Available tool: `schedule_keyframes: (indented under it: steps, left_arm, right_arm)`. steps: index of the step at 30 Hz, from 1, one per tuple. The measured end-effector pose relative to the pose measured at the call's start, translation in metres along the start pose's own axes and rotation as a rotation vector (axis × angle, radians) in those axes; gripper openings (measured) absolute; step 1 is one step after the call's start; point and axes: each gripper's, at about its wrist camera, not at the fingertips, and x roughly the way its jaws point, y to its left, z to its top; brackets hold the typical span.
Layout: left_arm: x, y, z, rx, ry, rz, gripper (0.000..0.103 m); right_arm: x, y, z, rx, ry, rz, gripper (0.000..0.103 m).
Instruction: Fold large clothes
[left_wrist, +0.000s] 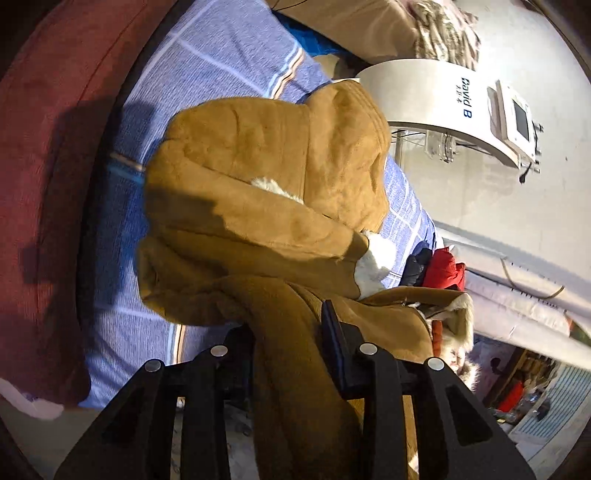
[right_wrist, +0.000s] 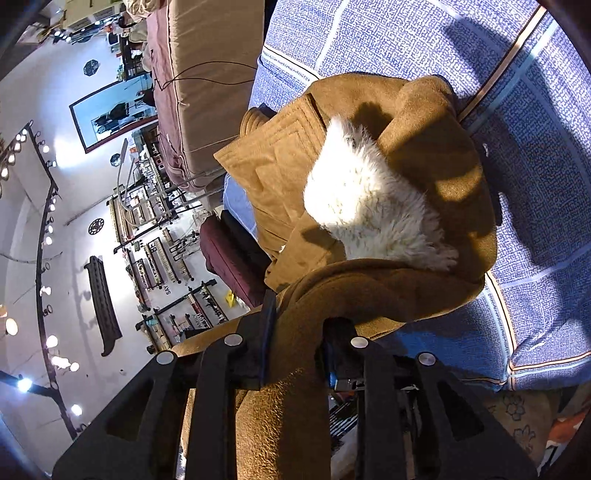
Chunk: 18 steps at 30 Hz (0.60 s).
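A large brown suede coat with white fleece lining lies bunched on a blue striped bed cover. My left gripper is shut on a thick fold of the coat that runs between its fingers. In the right wrist view the same coat shows its white fleece lining turned outward. My right gripper is shut on another brown fold of the coat, which drapes down between the fingers.
A red cushion lies left of the bed cover. A white machine stands beyond the bed. Red and dark clothes lie at the bed's far edge. A tan mattress and a maroon stool stand left of the bed cover.
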Motion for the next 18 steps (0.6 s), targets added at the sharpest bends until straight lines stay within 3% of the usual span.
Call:
schedule_keyframes:
  steps: [2,4,6,8,11,14,15,18]
  left_arm:
    - [-0.023,0.007,0.002,-0.041,-0.042,-0.037,0.040]
    - [-0.050,0.008,0.006,-0.040,-0.138,0.012,0.048]
    - [-0.079,0.005,0.007,-0.017,-0.252,0.043,0.063]
    - [-0.094,-0.001,0.002,0.008,-0.314,0.063,0.064]
    - [-0.094,-0.025,-0.020,0.139,-0.353,0.076,0.066]
    - [-0.075,-0.051,-0.058,0.331,-0.389,0.085,0.070]
    - [-0.068,-0.056,-0.070,0.378,-0.395,0.083,0.076]
    - [-0.023,-0.067,-0.105,0.537,-0.371,0.234,0.081]
  right_arm:
    - [0.003,-0.001,0.003,0.028,0.015,-0.019,0.025]
    - [0.012,0.000,0.010,0.060,0.022,-0.040,0.026]
    - [0.022,-0.002,0.019,0.107,0.029,-0.043,0.026]
    - [0.029,-0.004,0.027,0.159,0.022,-0.041,0.027]
    - [0.043,-0.005,0.043,0.224,-0.001,-0.046,0.029]
    - [0.049,-0.009,0.055,0.296,-0.021,-0.039,0.030]
    - [0.051,-0.011,0.059,0.321,-0.029,-0.036,0.030]
    - [0.054,-0.015,0.066,0.376,-0.041,-0.028,0.031]
